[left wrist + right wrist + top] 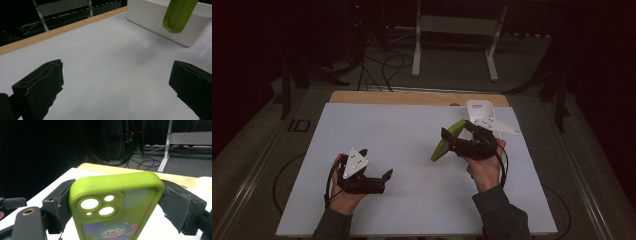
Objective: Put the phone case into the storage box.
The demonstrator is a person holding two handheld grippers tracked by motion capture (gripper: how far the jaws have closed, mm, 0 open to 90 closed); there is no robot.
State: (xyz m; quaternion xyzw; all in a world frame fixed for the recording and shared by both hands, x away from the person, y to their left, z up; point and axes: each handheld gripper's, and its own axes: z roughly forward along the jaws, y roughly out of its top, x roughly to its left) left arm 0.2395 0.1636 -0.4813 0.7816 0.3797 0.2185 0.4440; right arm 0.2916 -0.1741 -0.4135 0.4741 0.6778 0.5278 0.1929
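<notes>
Over the right half of the table (402,135), clear of the surface: a green phone case (441,147), clamped across its width by the right gripper (455,141). In the right gripper view, jaws pressed on the two side walls near the camera-hole end of the case (117,202), open inner face with a clown print turned to the lens. From above, tilted, lower end pointing down and left, not touching the table as far as can be told. Just behind, a white bin (477,107), also seen in the left gripper view (155,22) with the case hanging in front of it.

Likely trouble:
- Soft, hollow walls under a sideways squeeze; may well bow inward and spring out of the pads.
- Grip near one end, with the rest unsupported; probably prone to swinging or pivoting on a quick turn of the right hand (484,167).
- Low end leading; on a descent, could hit the table first and lever loose.
- Bin rim close behind; a backward swing risks a knock.

No help at hand: left gripper (375,163) well apart on the left, jaws spread wide with nothing between them, over bare table.
</notes>
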